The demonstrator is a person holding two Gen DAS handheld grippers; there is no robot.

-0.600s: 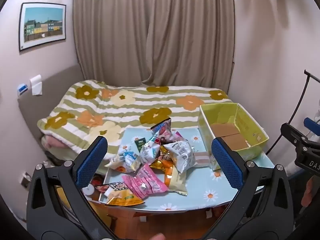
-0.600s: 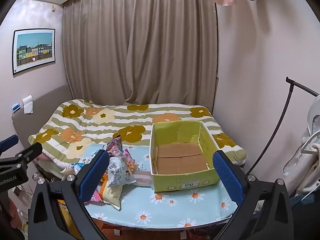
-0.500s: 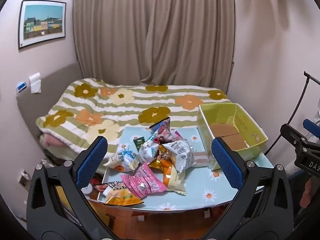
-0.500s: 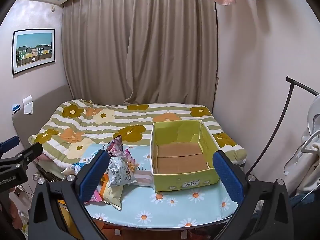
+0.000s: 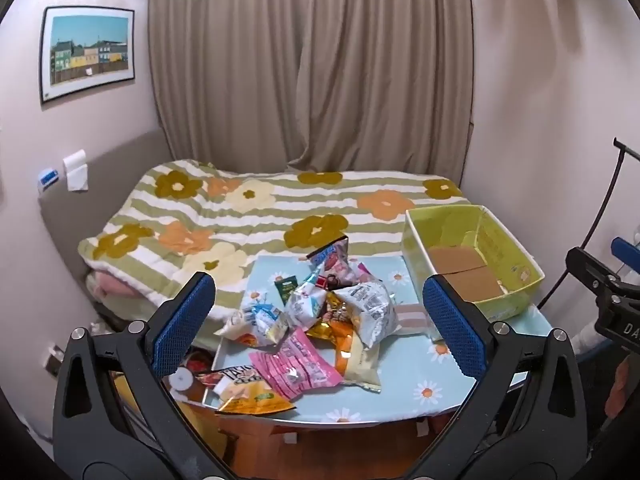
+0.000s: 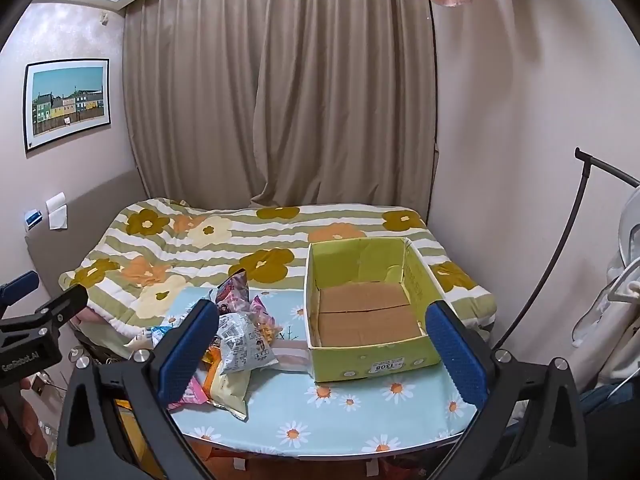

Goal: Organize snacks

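Observation:
A heap of several snack packets lies on the left half of a small table with a daisy cloth. A silver-grey bag tops the heap, a pink packet and a yellow bag lie at its near edge. An empty yellow-green cardboard box stands on the table's right side; it also shows in the left wrist view. My left gripper is open and empty, held above and short of the heap. My right gripper is open and empty, short of the box. The heap also shows in the right wrist view.
A bed with a flowered striped quilt lies right behind the table. Curtains hang behind it. A black stand and hanging clothes are at the right wall.
The left wrist view has shifted slightly, with the table sitting a little lower and nearer. The right gripper has hardly moved. Both stay open.

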